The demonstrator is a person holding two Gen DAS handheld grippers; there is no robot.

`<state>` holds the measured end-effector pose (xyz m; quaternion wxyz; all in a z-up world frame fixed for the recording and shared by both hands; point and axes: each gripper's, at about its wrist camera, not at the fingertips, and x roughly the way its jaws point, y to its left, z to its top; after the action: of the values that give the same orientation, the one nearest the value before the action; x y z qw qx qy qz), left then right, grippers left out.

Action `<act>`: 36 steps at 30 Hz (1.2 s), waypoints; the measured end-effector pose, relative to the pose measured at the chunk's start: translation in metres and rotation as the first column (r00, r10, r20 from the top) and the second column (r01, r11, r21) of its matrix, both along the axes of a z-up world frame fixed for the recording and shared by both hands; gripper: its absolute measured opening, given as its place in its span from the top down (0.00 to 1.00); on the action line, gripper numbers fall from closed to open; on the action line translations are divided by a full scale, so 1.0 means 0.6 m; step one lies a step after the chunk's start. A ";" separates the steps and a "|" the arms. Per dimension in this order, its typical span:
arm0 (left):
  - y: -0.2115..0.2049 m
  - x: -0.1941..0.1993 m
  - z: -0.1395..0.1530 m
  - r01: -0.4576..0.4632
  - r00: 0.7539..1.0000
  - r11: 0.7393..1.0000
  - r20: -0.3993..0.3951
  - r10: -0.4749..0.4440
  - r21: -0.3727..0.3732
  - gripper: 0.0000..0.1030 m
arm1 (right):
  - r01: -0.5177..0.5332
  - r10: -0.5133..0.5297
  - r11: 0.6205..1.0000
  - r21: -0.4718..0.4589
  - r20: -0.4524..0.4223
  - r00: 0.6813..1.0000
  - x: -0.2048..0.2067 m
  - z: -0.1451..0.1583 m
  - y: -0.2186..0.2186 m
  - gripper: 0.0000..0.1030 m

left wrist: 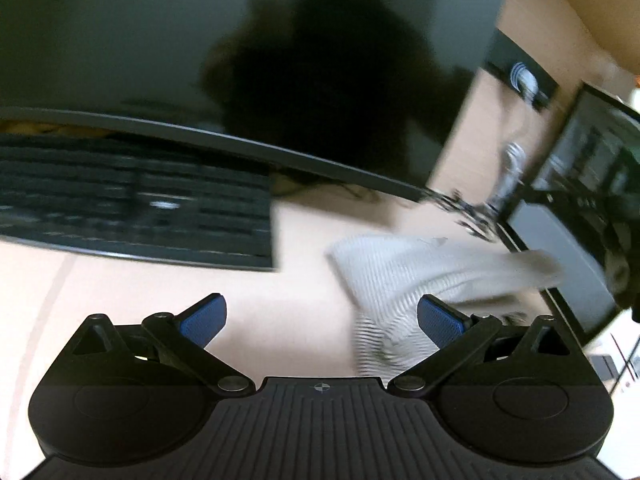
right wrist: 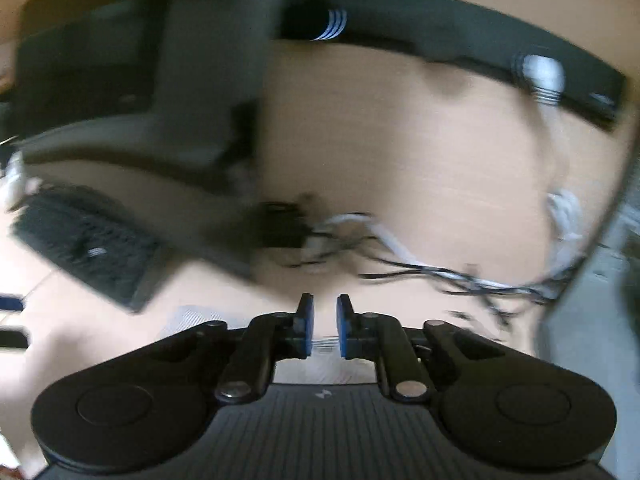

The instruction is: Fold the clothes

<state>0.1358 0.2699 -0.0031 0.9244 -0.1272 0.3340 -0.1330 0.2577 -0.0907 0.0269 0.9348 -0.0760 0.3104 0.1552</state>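
Observation:
A white ribbed garment (left wrist: 404, 276) lies crumpled on the light wooden desk (left wrist: 304, 292), partly lifted toward the right. My left gripper (left wrist: 322, 320) is wide open and empty, its right blue pad (left wrist: 438, 322) just beside the cloth's lower part. My right gripper (right wrist: 324, 330) has its blue pads nearly together with a narrow gap; a strip of pale striped cloth (right wrist: 326, 342) shows low between and beneath them, and I cannot tell whether it is pinched. Both views are motion-blurred.
A black keyboard (left wrist: 132, 208) lies at the left under a large dark monitor (left wrist: 200, 40). A second screen (left wrist: 576, 232) stands at the right. Tangled black and white cables (right wrist: 400, 256) run across the desk. The keyboard also shows in the right wrist view (right wrist: 88, 244).

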 end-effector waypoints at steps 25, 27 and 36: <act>-0.193 0.113 -0.012 0.172 0.985 0.985 -0.030 -0.172 0.001 0.00 | 0.159 -0.153 0.970 0.186 -0.049 0.987 0.012 -0.098 -0.140 0.90; -0.200 0.128 -0.016 0.164 0.986 0.986 -0.035 -0.164 -0.008 0.00 | 0.205 -0.186 0.962 0.178 -0.117 0.976 0.014 -0.137 -0.154 0.90; -0.216 0.158 -0.068 0.163 0.980 0.986 -0.121 -0.159 0.020 0.00 | 0.258 -0.243 0.953 0.156 -0.108 0.964 -0.048 -0.182 -0.162 0.56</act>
<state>0.2308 0.1404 -0.0438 0.8908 -0.0937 0.3998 -0.1945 0.2286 -0.1877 -0.0822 0.9355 0.0502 0.3439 0.0643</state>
